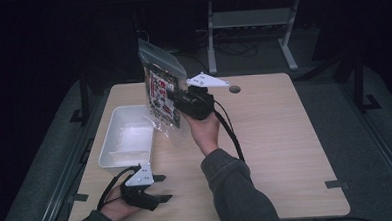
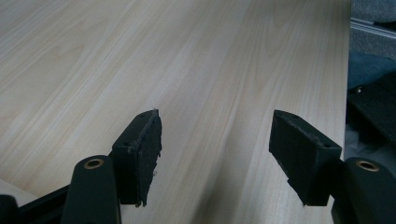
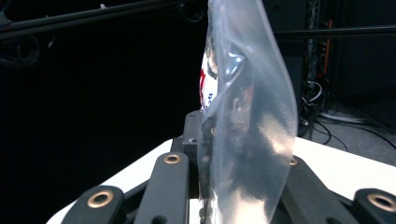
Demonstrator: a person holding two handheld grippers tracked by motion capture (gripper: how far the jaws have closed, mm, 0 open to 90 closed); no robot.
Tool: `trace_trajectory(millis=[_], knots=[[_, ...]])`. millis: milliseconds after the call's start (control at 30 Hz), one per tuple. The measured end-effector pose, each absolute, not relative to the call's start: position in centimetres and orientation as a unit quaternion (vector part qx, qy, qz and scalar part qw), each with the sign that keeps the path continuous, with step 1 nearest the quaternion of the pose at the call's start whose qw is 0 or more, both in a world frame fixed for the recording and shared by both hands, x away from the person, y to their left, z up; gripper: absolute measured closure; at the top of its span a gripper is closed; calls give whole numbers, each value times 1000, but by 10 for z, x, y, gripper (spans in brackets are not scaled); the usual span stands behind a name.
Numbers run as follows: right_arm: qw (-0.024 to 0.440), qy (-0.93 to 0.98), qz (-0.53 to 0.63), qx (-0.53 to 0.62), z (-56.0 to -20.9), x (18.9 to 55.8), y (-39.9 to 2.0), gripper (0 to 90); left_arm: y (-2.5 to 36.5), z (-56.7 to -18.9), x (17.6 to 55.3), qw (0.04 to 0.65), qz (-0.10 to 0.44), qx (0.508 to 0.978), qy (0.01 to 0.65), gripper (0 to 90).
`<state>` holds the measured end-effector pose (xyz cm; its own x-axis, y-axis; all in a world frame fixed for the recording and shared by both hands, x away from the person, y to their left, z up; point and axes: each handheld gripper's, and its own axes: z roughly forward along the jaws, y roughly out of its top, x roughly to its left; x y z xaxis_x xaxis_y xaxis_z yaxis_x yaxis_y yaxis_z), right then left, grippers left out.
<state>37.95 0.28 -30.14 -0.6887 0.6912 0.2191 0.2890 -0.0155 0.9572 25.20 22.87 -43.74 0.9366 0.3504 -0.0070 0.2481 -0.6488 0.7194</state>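
Right claw clamps clear bag aloft — left claw agape.

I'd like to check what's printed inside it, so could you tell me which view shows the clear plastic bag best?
The high view: the whole plastic bag hangs from the right gripper above the white bin, its red printed contents facing the camera. The right gripper view shows the bag edge-on and glary. The left gripper view looks at bare table.
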Motion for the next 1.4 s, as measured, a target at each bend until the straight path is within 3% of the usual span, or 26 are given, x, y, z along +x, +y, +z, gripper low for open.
trace_trajectory(millis=[567, 1400], knots=[[167, 678, 623, 353, -304, 398, 63, 753, 241, -439, 249, 383, 61, 906, 169, 331], [181, 694, 588, 374, -359, 405, 128, 753, 244, -442, 246, 376, 56, 910, 164, 323]])
